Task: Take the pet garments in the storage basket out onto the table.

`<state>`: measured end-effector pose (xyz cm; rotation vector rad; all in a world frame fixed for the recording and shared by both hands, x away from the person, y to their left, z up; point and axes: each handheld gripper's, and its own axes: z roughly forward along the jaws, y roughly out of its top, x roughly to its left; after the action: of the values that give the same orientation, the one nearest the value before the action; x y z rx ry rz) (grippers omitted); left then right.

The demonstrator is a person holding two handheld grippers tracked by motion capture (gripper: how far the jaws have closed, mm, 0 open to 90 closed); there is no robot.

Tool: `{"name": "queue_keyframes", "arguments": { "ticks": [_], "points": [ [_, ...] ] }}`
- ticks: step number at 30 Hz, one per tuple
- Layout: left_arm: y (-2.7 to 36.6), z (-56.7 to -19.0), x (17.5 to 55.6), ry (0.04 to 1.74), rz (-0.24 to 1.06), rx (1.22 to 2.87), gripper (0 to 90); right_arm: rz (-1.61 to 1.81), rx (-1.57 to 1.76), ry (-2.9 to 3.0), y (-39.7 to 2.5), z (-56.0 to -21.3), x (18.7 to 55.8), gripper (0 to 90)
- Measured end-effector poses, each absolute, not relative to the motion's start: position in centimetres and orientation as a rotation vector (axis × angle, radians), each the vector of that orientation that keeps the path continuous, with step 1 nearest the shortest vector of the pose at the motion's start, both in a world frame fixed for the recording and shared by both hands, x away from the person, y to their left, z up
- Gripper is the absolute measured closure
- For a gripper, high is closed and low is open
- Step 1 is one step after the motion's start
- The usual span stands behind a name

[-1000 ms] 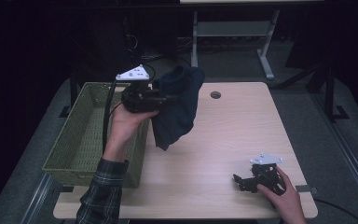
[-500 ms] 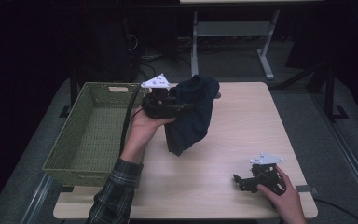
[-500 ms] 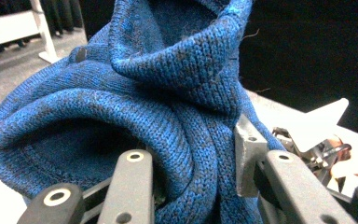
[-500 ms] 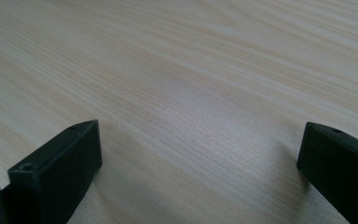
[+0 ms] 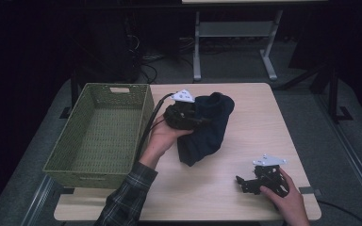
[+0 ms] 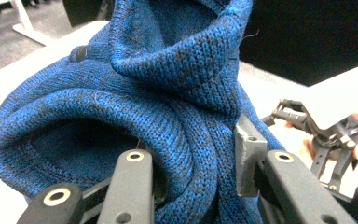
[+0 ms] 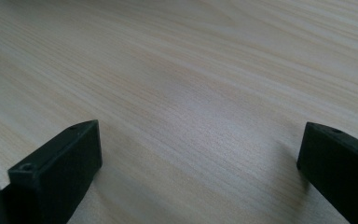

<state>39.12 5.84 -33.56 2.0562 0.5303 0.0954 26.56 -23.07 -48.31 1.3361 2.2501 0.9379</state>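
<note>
The left gripper (image 5: 199, 120) is holding a dark blue knitted garment (image 5: 207, 129) above the middle of the wooden table (image 5: 264, 122), its jaws pinching a bunched fold of the knit, as the left gripper view is showing with thick ribbed cloth (image 6: 168, 107) crowding between and over the black jaws; the lower end of the garment is hanging down and seems to be resting on or just brushing the tabletop, though which of the two I cannot tell; the green woven basket (image 5: 66, 160) is standing just to the left of the holding hand (image 5: 158, 141), open and with nothing visible inside it. The right gripper (image 5: 245, 183) is resting low at the near right corner of the table, well apart from the garment, its jaws standing wide with bare wood between them in the right gripper view. The risk, as I am judging it, lies in the grip: the jaws are biting only one fold of a heavy, loose knit, so the hanging weight could be dragging that fold out; a trailing end could also be catching on the basket's rim, or snagging a yarn on a jaw's edge.
</note>
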Motion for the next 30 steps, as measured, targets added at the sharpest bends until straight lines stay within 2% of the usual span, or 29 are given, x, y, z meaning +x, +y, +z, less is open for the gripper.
{"name": "queue_keyframes", "arguments": {
  "ticks": [9, 21, 30],
  "points": [
    [2.8, -36.7, 39.4, 0.517, 0.049, 2.118, 65.2, 0.936, 1.335, 2.25, -23.1, -48.3, 26.6, 0.0],
    [-1.3, -42.3, 39.6, 0.518, -0.027, 2.289, 64.4, 0.941, 1.34, 2.249, -23.0, -48.3, 26.6, 0.0],
    [-2.6, -44.6, 39.5, 0.539, -0.051, 2.345, 61.4, 0.936, 1.341, 2.251, -23.1, -48.3, 26.5, 0.0]
  ]
}}
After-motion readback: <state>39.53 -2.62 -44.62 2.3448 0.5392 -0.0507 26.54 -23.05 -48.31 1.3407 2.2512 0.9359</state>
